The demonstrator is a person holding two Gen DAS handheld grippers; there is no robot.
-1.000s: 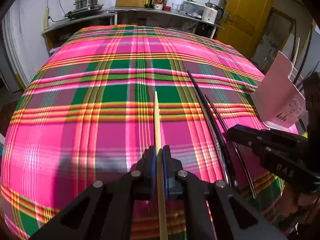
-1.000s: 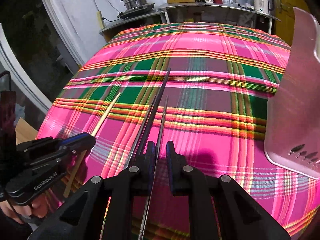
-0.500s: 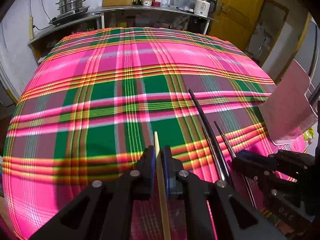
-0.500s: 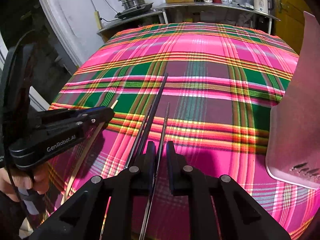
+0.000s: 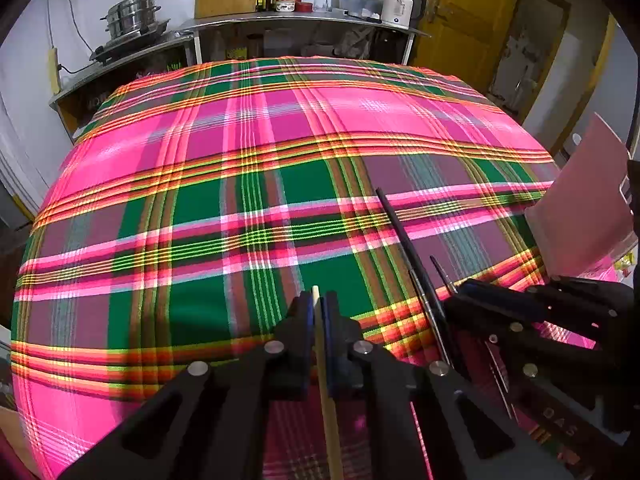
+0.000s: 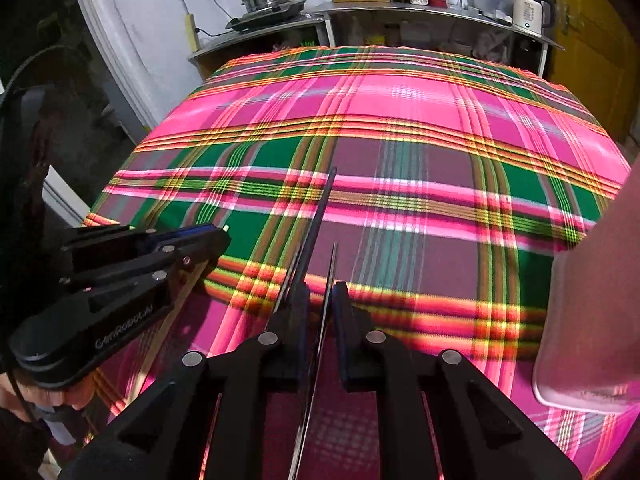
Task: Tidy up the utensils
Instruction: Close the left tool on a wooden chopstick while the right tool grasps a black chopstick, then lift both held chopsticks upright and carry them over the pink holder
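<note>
My left gripper (image 5: pixel 317 307) is shut on a pale wooden chopstick (image 5: pixel 328 412), whose tip just clears the pads. It also shows at the left of the right wrist view (image 6: pixel 216 236). My right gripper (image 6: pixel 320 300) is closed around dark chopsticks: a thin metal one (image 6: pixel 330 276) runs between the pads and a thicker black one (image 6: pixel 316 216) lies along the left pad. The black chopstick (image 5: pixel 404 244) and the right gripper (image 5: pixel 460 304) show at the right of the left wrist view. A pink utensil holder (image 6: pixel 592 320) stands at the right.
Everything is above a table with a pink and green plaid cloth (image 5: pixel 248 184). The pink holder (image 5: pixel 588 208) stands by the table's right edge. A metal counter with pots, bottles and a kettle (image 5: pixel 400 4) stands beyond the far edge. A yellow door (image 5: pixel 468 12) is at the back right.
Both grippers have lifted and tilted up, so more of the table's far side shows. The wooden chopstick now reaches barely past the left pads. The left gripper has moved closer to the right one.
</note>
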